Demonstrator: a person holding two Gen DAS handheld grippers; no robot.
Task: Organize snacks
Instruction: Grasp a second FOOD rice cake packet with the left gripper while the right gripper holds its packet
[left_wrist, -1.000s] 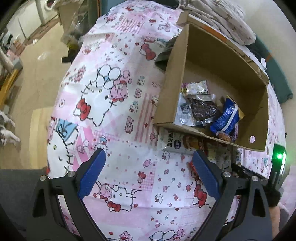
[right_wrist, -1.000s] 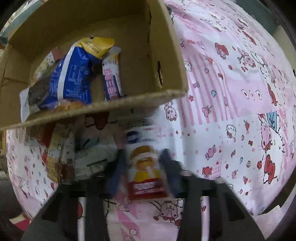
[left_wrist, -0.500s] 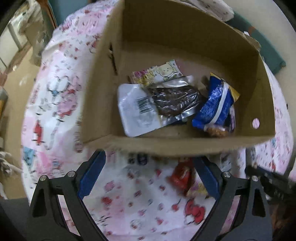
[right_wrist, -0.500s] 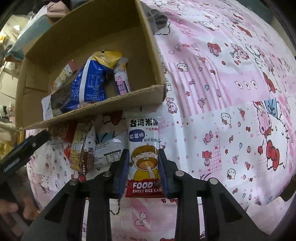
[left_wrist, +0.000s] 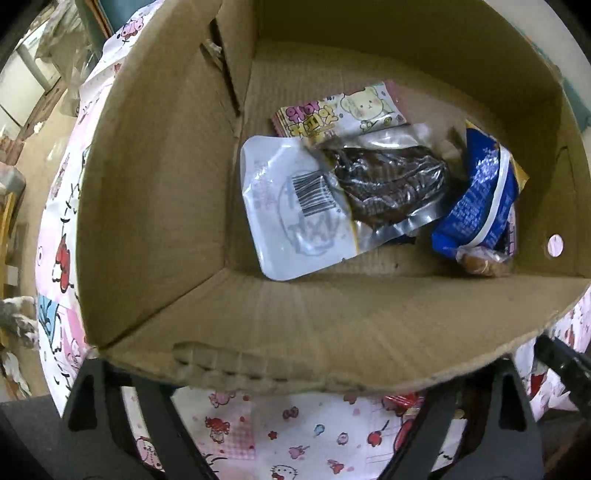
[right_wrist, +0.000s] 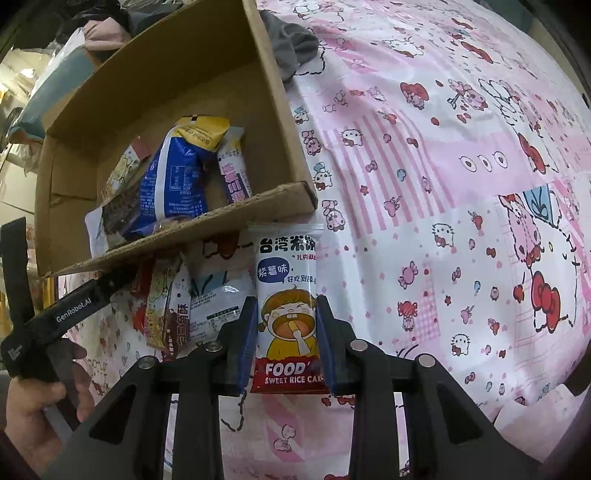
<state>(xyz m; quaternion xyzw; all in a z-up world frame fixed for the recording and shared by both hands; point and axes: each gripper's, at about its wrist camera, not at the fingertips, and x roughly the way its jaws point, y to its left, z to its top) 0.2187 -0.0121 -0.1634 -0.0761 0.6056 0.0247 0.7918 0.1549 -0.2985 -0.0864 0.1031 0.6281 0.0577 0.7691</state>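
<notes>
An open cardboard box (left_wrist: 147, 221) fills the left wrist view. In it lie a blue bag (left_wrist: 476, 199), a clear pouch of dark snack (left_wrist: 384, 184), a white barcode pouch (left_wrist: 288, 221) and a cartoon packet (left_wrist: 340, 114). My left gripper (left_wrist: 295, 384) stands wide at the box's near wall, its jaws closing. That wall hides the fingertips, and I see nothing between them. My right gripper (right_wrist: 286, 332) is shut on a sweet rice cake packet (right_wrist: 284, 258), in front of the box's (right_wrist: 280, 110) near corner. Several loose packets (right_wrist: 166, 314) lie by the box's near wall.
A pink cartoon-print cloth (right_wrist: 443, 184) covers the surface to the right of the box. A grey rag (right_wrist: 291, 48) lies at the box's far corner. A person's hand (right_wrist: 33, 406) holds the left gripper's handle. Floor (left_wrist: 37, 166) shows beyond the cloth's left edge.
The left gripper has swung from the cloth to the box and sunk, so the box now fills its view and hides its fingertips. The right gripper has risen slightly with the rice cake packet.
</notes>
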